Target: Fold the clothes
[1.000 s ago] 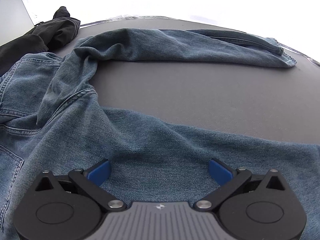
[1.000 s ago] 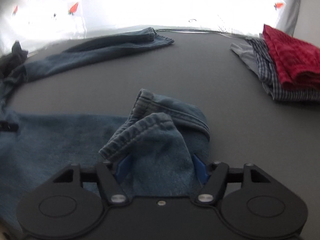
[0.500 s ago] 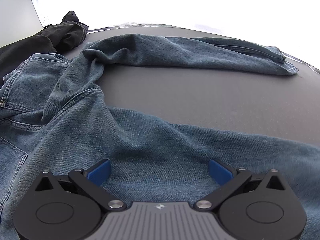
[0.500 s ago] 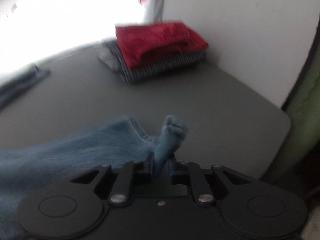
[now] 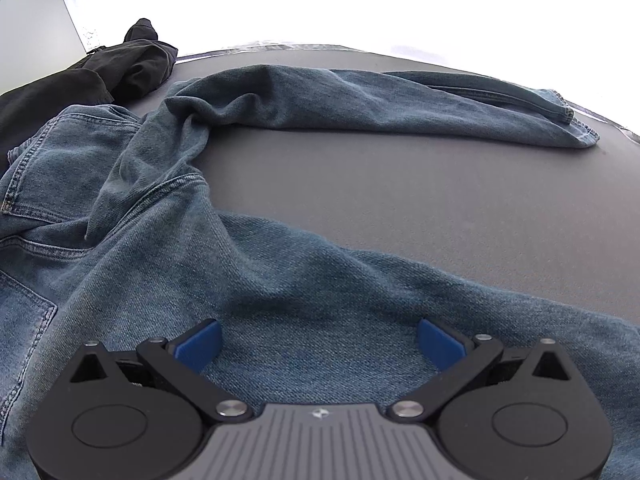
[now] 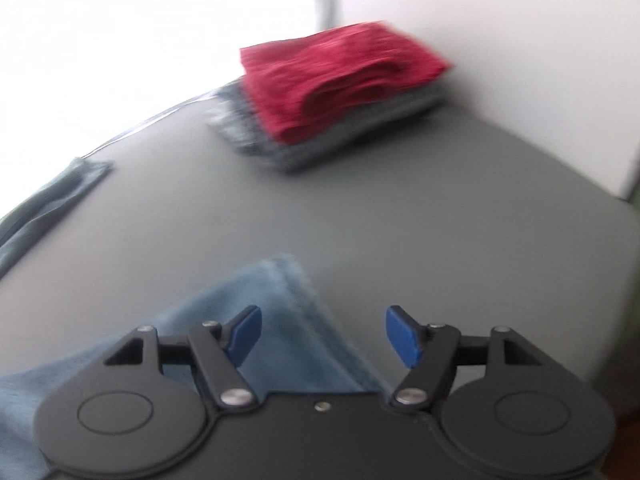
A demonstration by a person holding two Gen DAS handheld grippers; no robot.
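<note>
jeans [image 5: 280, 280] sprawled across grey surface [image 5: 400, 184], left claw [image 5: 318, 344] spread wide over the denim, right claw [image 6: 320, 336] opening above the hem, gripping nothing, folded stack [image 6: 340, 92] off behind

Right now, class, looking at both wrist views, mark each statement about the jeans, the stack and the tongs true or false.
1. The jeans lie folded in a neat stack. False: they are spread out, legs apart.
2. A red cloth tops the stack. True.
3. The right tongs clamp the hem. False: they are opening, pads off the cloth.
4. The left tongs are open over denim. True.
5. A black garment lies beyond the jeans. True.
</note>
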